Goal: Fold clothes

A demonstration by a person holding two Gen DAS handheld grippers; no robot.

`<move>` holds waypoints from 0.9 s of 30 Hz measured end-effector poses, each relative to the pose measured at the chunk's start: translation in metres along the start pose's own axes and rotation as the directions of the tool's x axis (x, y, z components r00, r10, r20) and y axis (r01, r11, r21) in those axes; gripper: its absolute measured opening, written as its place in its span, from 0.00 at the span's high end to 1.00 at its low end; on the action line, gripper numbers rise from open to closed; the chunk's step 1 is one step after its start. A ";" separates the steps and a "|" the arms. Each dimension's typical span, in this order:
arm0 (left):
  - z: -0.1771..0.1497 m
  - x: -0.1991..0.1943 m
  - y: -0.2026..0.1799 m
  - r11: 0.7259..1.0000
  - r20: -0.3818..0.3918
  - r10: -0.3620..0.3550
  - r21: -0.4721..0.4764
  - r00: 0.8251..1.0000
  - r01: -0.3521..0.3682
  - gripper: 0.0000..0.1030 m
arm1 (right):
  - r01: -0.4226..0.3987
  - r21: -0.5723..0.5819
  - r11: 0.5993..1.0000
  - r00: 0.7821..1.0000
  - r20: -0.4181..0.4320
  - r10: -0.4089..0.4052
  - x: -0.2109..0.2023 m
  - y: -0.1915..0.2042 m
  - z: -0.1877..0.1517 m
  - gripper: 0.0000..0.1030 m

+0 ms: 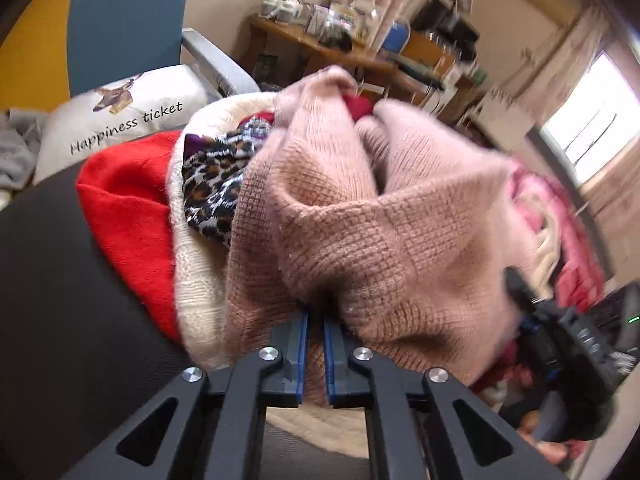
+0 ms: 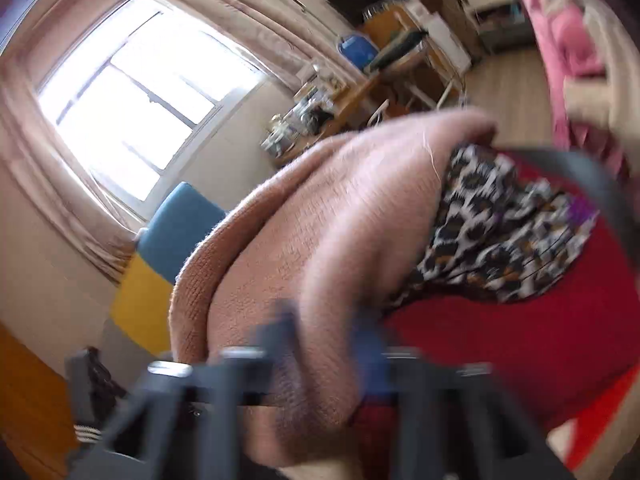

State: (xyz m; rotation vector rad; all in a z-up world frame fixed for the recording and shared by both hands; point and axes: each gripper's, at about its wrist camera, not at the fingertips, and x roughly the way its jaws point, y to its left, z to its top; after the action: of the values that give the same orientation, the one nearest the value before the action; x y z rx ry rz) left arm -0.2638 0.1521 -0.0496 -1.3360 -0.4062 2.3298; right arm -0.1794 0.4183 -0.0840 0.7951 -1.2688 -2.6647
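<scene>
- We're clamping the left gripper (image 1: 315, 322) on the pink knit sweater (image 1: 360, 216); its fingers are together on a fold.
- We're pinching another fold in the right gripper (image 2: 332, 332), blurred but closed on the knit.
- The sweater is bunching ahead of both grippers, draping over a leopard-print garment (image 1: 216, 184) and red knit (image 1: 128, 208).

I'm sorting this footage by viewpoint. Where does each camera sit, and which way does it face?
Left wrist: on the left gripper, looking down along its fingers, shut on the pink knit sweater; the right gripper shows at the right.
Right wrist: on the right gripper, blurred, looking across the sweater toward the window; only its own fingers show.
Shared: the sweater, leopard-print cloth, red garment, blue chair and cluttered desk.
</scene>
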 end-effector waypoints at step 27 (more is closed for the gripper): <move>-0.074 -0.169 0.090 0.945 0.249 0.218 0.186 0.944 -0.268 0.73 | -0.171 0.085 0.982 0.985 0.022 0.170 -0.051 0.043 -0.086 0.17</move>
State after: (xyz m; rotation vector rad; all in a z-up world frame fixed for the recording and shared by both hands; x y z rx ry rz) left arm -0.1430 -0.0063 -0.0003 -1.0724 -0.0456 2.6539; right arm -0.1000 0.3451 -0.0757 0.6461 -1.3957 -2.5009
